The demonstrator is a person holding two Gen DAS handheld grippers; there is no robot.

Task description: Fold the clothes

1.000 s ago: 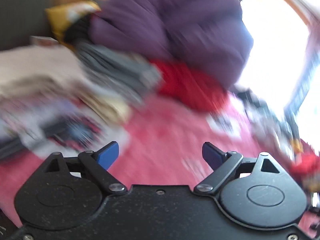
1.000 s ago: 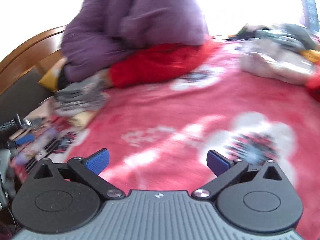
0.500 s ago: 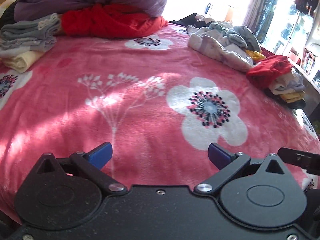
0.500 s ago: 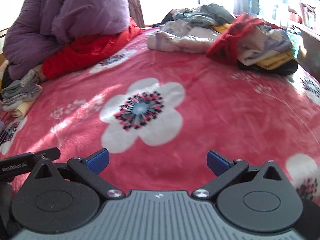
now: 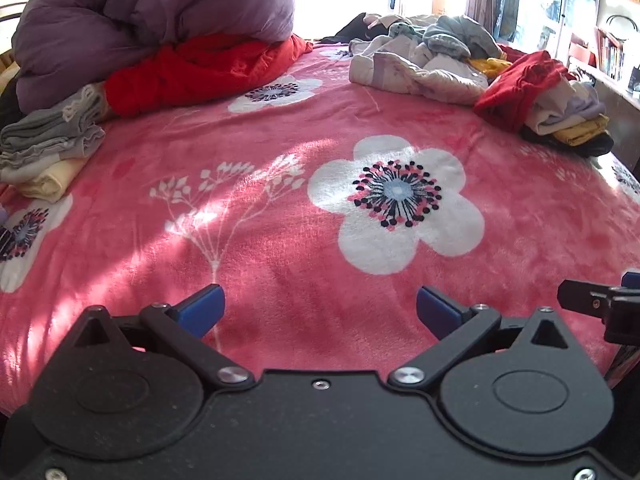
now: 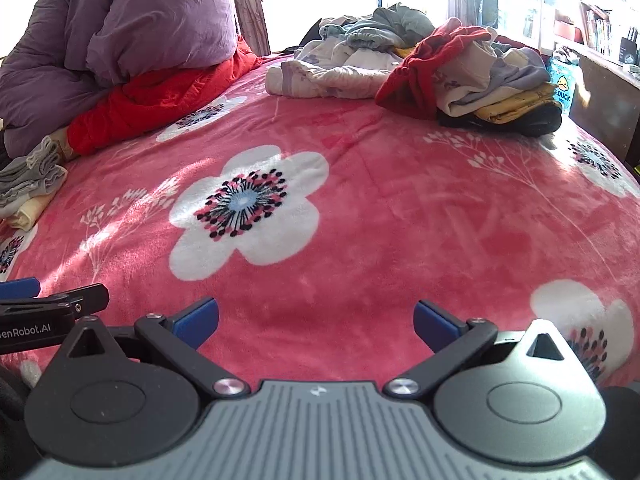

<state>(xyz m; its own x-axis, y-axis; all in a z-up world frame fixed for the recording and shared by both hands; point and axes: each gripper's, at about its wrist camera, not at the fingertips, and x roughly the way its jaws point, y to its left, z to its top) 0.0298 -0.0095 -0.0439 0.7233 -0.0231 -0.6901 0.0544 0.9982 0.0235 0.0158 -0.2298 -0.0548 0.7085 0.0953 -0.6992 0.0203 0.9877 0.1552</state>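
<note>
A heap of unfolded clothes (image 5: 432, 64) (image 6: 360, 64) lies at the far side of the bed, with a red garment (image 5: 520, 84) (image 6: 432, 64) on a mixed pile to its right. A small stack of folded grey and cream clothes (image 5: 48, 148) (image 6: 28, 184) sits at the left edge. My left gripper (image 5: 318, 310) is open over the pink flowered blanket (image 5: 280, 220), nothing between its blue pads. My right gripper (image 6: 316, 318) is open too, holding nothing, beside the left one; each shows at the edge of the other's view.
A bulky purple duvet (image 5: 152, 20) (image 6: 120, 28) rests on a red blanket (image 5: 208, 68) (image 6: 160, 96) at the back left. Bright windows and curtains stand behind the bed; shelves (image 6: 600, 28) and a dark cabinet line the right side.
Both grippers swung from the left side of the bed, by the duvet and folded stack, round to face its middle and the clothes heap. The views went from blurred to steady.
</note>
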